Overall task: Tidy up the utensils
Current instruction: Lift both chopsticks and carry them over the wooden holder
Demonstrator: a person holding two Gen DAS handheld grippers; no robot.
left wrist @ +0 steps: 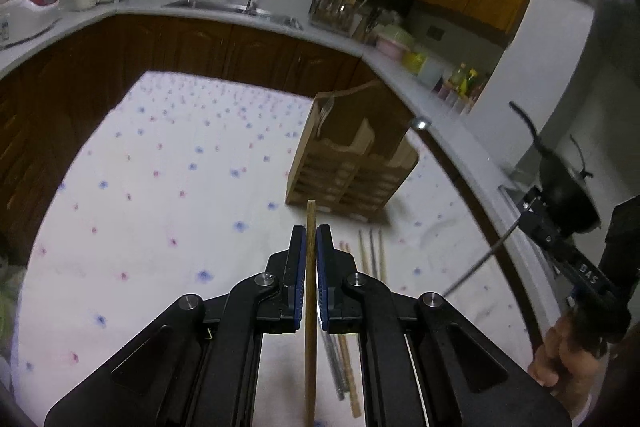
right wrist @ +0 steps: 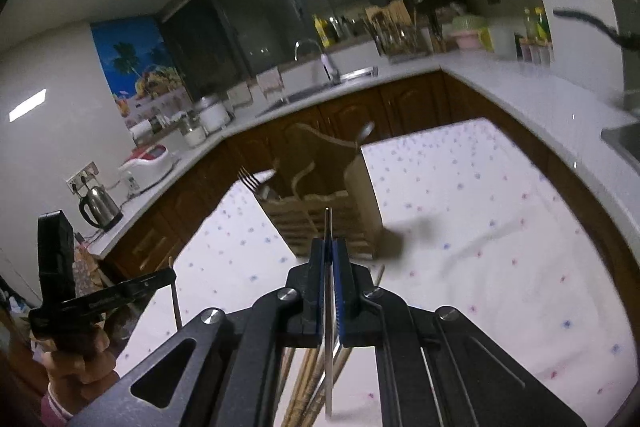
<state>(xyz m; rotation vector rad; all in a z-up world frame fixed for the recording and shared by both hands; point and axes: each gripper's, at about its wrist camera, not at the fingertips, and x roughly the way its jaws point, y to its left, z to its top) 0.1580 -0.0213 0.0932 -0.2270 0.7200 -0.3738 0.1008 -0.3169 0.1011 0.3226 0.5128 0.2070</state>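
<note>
both grippers are closed, the left gripper (left wrist: pixel 307 237) on a wooden chopstick (left wrist: pixel 310 307) and the right gripper (right wrist: pixel 330 251) on a metal chopstick (right wrist: pixel 328 307), so tilt each tip down over the wooden holder (left wrist: pixel 352 163) on the bench (left wrist: pixel 160 187) before releasing.

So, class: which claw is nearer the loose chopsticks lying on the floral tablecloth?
Left. The left claw hangs beside the chopsticks; the right claw sits further off.
</note>
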